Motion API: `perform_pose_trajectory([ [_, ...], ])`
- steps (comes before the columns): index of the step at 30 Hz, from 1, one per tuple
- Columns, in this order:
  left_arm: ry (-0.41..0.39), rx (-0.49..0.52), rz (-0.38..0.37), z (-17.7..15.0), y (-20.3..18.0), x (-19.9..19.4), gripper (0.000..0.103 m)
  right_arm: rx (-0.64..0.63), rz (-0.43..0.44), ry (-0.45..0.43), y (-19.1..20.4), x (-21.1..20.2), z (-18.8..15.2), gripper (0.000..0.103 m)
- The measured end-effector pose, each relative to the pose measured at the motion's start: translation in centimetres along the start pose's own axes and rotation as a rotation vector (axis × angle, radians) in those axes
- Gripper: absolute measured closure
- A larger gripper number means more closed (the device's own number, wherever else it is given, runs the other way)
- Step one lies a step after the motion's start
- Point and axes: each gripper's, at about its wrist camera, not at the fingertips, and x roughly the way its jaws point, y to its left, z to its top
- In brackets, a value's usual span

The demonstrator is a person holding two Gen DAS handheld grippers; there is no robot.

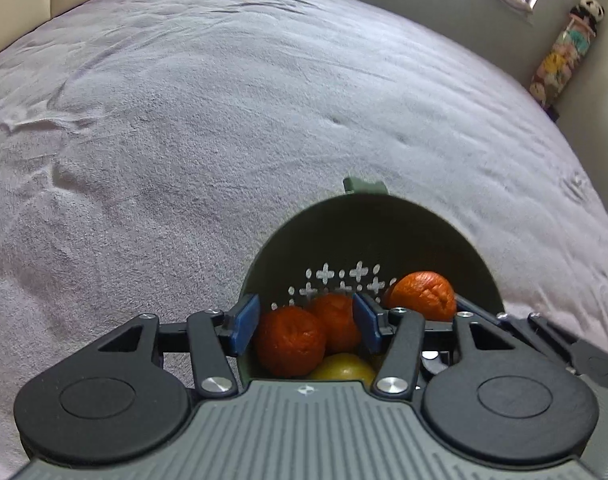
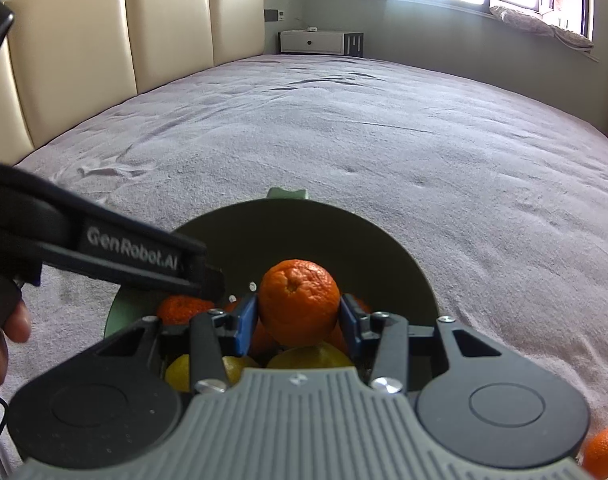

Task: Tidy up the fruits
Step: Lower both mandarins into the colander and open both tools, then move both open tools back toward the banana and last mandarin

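Right gripper [image 2: 299,322] pinching wrinkled orange tangerine [image 2: 298,303] between blue pads, right above dark green perforated plastic bowl [image 2: 304,236] on grey bedspread [image 2: 344,128]. Left gripper [image 1: 306,324] fingers spread over bowl's near rim, holding nothing; more tangerines [image 1: 289,340] and yellow fruit [image 1: 344,366] inside. One stray tangerine [image 2: 604,454] on bedspread, lower right.

The bed [image 2: 344,140] wears a matt, fuzzy grey cloth cover, lightly creased. Its headboard [image 2: 115,36] looks like smooth, faintly glossy cream leather. The bowl [image 2: 324,236] is matt dark green plastic. The orange [image 2: 298,300] has dull, wrinkled, pitted peel. The right hand-held gripper [image 2: 298,318] shows matt black plastic, ribbed grey casing and shiny metal screws.
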Motion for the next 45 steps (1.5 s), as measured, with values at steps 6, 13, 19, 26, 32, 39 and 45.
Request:
perform_pose_trajectory([
  [6, -0.020, -0.008, -0.007, 0.0, 0.0, -0.1, 0.040, 0.001, 0.006, 0.000, 0.3, 0.5, 0.3, 0.062],
  [13, -0.005, -0.007, 0.000, -0.1, 0.1, 0.2, 0.040, -0.006, -0.011, 0.034, 0.4, 1.5, 0.1, 0.061],
  [19, 0.009, -0.009, 0.000, -0.2, -0.1, 0.2, 0.040, -0.008, -0.016, 0.029, 0.5, 1.1, 0.0, 0.061],
  [26, 0.016, -0.003, -0.001, -0.3, -0.5, -0.3, 0.040, -0.007, -0.037, 0.012, 0.4, 0.2, 0.3, 0.060],
  [32, 0.011, 0.019, -0.008, -0.4, -1.2, -1.1, 0.040, -0.031, -0.057, 0.000, 0.5, -1.1, 0.4, 0.060],
  [39, -0.010, 0.055, -0.021, -0.8, -2.5, -2.7, 0.040, -0.049, -0.095, -0.018, 0.4, -3.7, 0.3, 0.058],
  [45, -0.027, 0.109, -0.040, -1.7, -4.0, -4.2, 0.040, -0.048, -0.153, -0.016, -0.3, -6.1, -0.2, 0.055],
])
